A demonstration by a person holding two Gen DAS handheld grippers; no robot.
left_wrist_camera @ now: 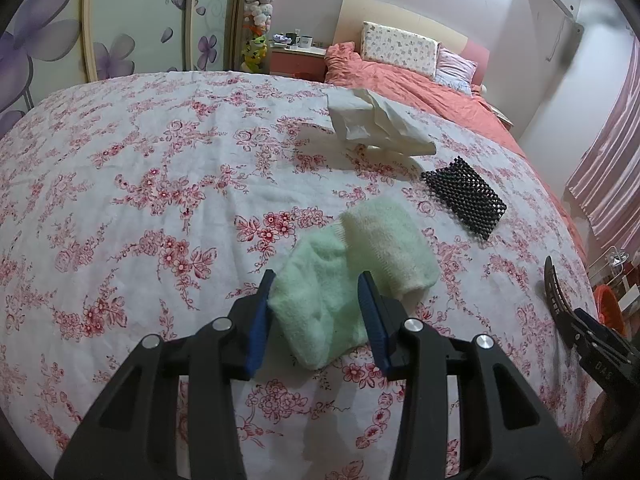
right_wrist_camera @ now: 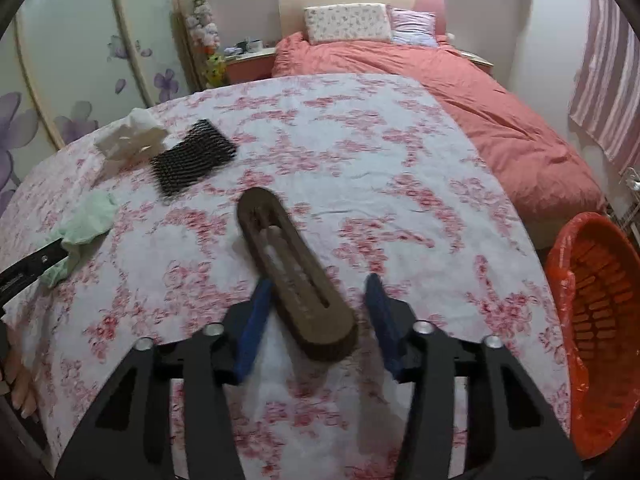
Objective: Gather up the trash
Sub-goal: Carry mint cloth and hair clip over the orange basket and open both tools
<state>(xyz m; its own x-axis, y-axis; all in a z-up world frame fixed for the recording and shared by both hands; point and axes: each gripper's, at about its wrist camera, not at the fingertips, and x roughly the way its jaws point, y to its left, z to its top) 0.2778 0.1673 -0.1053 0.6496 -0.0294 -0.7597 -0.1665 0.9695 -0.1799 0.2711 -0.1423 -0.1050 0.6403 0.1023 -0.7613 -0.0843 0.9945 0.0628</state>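
Floral bedsheet (left_wrist_camera: pixel 140 168) filled both views, an orange-lined basket (right_wrist_camera: pixel 600 320) off its right edge. Left gripper (left_wrist_camera: pixel 316 312) clamped the green towel (left_wrist_camera: pixel 360 272). Right gripper (right_wrist_camera: pixel 316 308) stood partly open around a brown slotted piece (right_wrist_camera: pixel 292 268), the right pad clear. Black mesh (left_wrist_camera: pixel 464 196) and crumpled paper (left_wrist_camera: pixel 376 120) lay beyond.

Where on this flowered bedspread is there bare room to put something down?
Free: the wide stretch left of the green fuzzy cloth, and between the brown oblong brush and the orange lined basket. Crowded: around the crumpled white paper and black mesh mat.
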